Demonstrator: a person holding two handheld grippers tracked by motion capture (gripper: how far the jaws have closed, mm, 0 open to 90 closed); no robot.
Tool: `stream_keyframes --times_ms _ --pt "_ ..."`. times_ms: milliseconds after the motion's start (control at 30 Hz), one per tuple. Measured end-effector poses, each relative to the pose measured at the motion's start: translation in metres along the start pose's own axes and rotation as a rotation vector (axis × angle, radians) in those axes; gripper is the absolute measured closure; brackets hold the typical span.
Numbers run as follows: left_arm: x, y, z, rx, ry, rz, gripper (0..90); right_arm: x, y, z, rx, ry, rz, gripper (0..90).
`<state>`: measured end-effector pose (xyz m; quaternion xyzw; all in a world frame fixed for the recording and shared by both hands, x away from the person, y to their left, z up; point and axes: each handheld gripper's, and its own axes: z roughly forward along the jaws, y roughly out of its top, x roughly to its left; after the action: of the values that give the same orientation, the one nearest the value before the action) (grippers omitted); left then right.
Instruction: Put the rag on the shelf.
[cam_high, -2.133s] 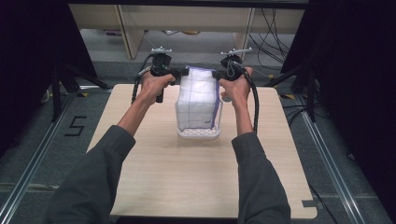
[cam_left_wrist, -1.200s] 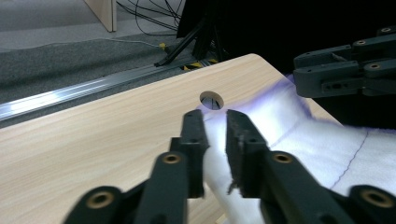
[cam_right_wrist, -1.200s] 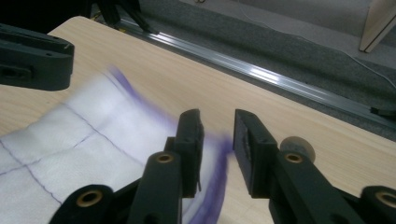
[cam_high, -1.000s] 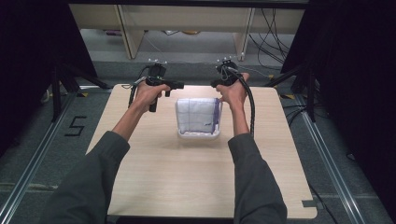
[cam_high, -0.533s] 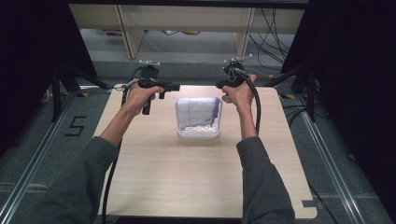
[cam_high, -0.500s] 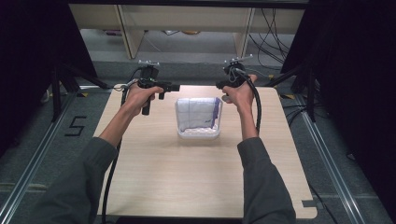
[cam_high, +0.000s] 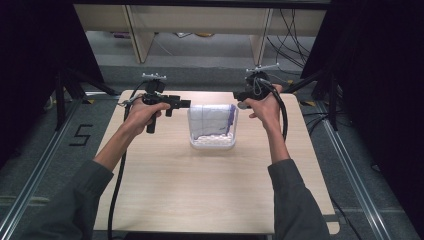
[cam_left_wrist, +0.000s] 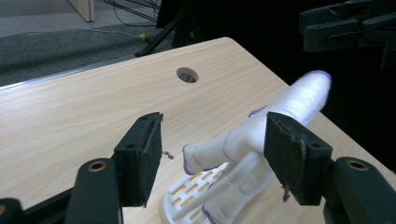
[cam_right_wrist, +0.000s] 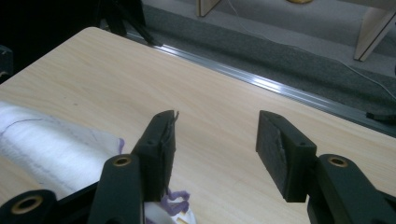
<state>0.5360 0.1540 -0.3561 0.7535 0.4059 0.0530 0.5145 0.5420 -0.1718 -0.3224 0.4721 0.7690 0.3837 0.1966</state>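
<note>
Both grippers, left (cam_high: 185, 104) and right (cam_high: 239, 95), have let go and drawn back, jaws spread. Cloth (cam_high: 212, 122) (soft, light) sits in basket (cam_high: 212, 143); grab its top edge.

White cloth with purple stitching (cam_high: 212, 120) stuffed in a white slotted basket (cam_high: 212, 143), mid-table, sticking up above the rim.

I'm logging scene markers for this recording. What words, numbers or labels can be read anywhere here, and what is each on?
"5": black mark on the grey floor left of the table, in the high view.
No readable text on the white basket, the folded cloth, or either gripper.
</note>
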Motion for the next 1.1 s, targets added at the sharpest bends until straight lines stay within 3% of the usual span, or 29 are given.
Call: stream_keyframes --times_ms 200,333,433,600,933,1000,1100 --pt "-0.009 -0.010 -0.007 0.002 -0.016 0.014 34.6 0.009 -0.006 -0.011 -0.002 0.020 -0.025 47.2" --pt "-0.013 -0.017 -0.011 -0.007 -0.020 0.016 34.2 0.012 -0.011 -0.017 -0.036 0.030 -0.051 47.1" --pt "-0.018 -0.022 -0.013 -0.006 0.014 0.039 32.7 0.014 -0.014 -0.020 -0.035 0.032 -0.055 46.3" --pt "-0.023 -0.031 -0.018 -0.012 -0.014 0.031 31.1 0.016 -0.021 -0.028 -0.038 0.045 -0.056 45.4" --pt "-0.036 -0.050 -0.028 -0.025 -0.039 0.064 29.1 0.025 -0.040 -0.040 -0.073 0.072 -0.073 42.8" --pt "-0.038 -0.054 -0.030 -0.027 -0.046 0.057 28.7 0.028 -0.044 -0.043 -0.069 0.082 -0.052 42.6" --pt "-0.040 -0.060 -0.033 -0.038 -0.050 0.050 28.4 0.030 -0.049 -0.046 -0.084 0.076 -0.077 42.3"
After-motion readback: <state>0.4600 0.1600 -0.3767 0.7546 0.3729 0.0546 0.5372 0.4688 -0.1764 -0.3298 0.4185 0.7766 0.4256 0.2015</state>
